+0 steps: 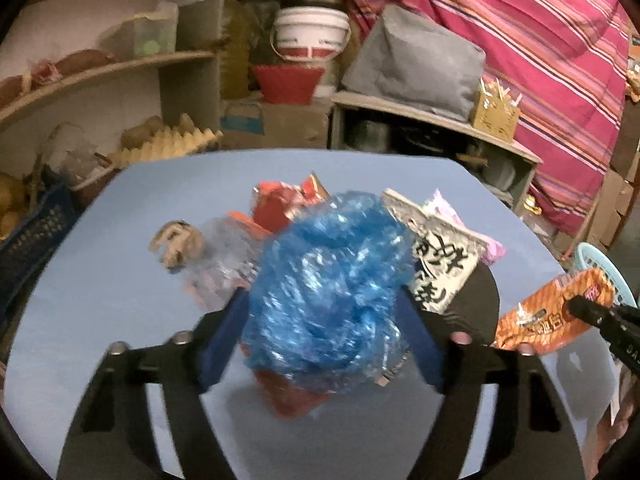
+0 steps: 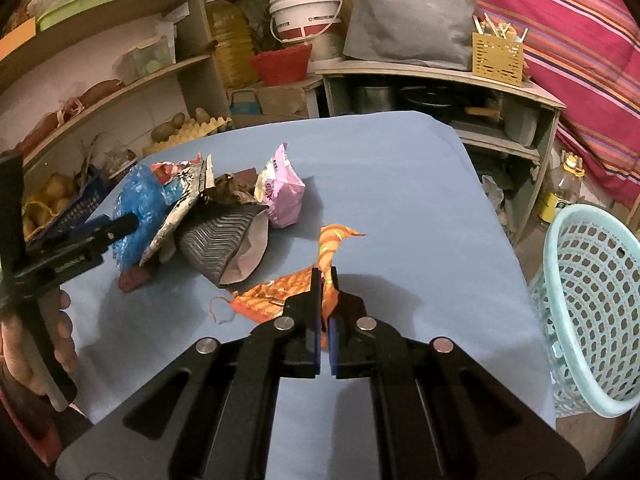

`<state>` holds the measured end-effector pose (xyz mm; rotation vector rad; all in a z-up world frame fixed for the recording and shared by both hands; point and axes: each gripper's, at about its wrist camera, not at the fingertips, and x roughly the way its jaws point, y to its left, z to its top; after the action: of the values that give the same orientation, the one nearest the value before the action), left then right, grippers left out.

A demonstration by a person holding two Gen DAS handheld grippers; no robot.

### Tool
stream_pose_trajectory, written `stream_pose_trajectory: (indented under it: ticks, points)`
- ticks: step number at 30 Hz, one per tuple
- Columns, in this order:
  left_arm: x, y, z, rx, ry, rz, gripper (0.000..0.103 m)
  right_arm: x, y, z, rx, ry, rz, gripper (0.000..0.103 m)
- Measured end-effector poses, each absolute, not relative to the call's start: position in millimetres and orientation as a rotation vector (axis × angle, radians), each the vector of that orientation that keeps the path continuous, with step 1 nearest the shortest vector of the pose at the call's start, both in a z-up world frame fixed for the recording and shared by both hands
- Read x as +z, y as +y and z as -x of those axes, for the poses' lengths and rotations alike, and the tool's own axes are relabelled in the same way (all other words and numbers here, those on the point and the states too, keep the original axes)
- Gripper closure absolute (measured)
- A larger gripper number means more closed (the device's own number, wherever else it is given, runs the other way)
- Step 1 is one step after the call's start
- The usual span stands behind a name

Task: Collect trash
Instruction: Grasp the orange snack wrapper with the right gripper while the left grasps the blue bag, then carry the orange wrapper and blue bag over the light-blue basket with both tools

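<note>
Blue worktop (image 2: 400, 184), cluttered shelves behind. Left tongs (image 1: 326, 312) are pinching crumpled blue plastic (image 1: 328, 280); right tongs (image 2: 326, 280) are clamping orange wrapper (image 2: 280, 296). Print on wrappers unreadable.

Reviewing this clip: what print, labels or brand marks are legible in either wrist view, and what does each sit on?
"DA": partial white lettering on the right gripper body at the frame edge, cut off.
Silver wrapper: large black Chinese characters, too warped to read.
Orange wrapper: small logo and print, blurred.
Pink packet: print too small.
White bucket: red band label, unreadable.
Left gripper body lettering: blurred.
</note>
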<state>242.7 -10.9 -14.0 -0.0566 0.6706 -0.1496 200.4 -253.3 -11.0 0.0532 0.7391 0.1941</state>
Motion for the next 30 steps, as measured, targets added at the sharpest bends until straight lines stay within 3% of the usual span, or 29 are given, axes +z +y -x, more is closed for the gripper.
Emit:
stream_pose_trajectory:
  ticks: [2,4,12,30]
  points:
    - [-17,-12,-246,-0.170,0.682,0.069,0.044,-10,-253,-201,0.194,0.738,-0.055,0.099]
    - [-19,-16,-248,-0.177,0.685,0.066,0.063,-9,-252,-200,0.192,0.731,-0.051,0.099]
    - [-10,-17,-237,-0.173,0.647,0.035,0.084,-5,-253,-198,0.200,0.716,-0.062,0.099]
    - [43,-26,-195,-0.138,0.512,-0.006,0.091,33,-284,-172,0.196,0.615,-0.127,0.099]
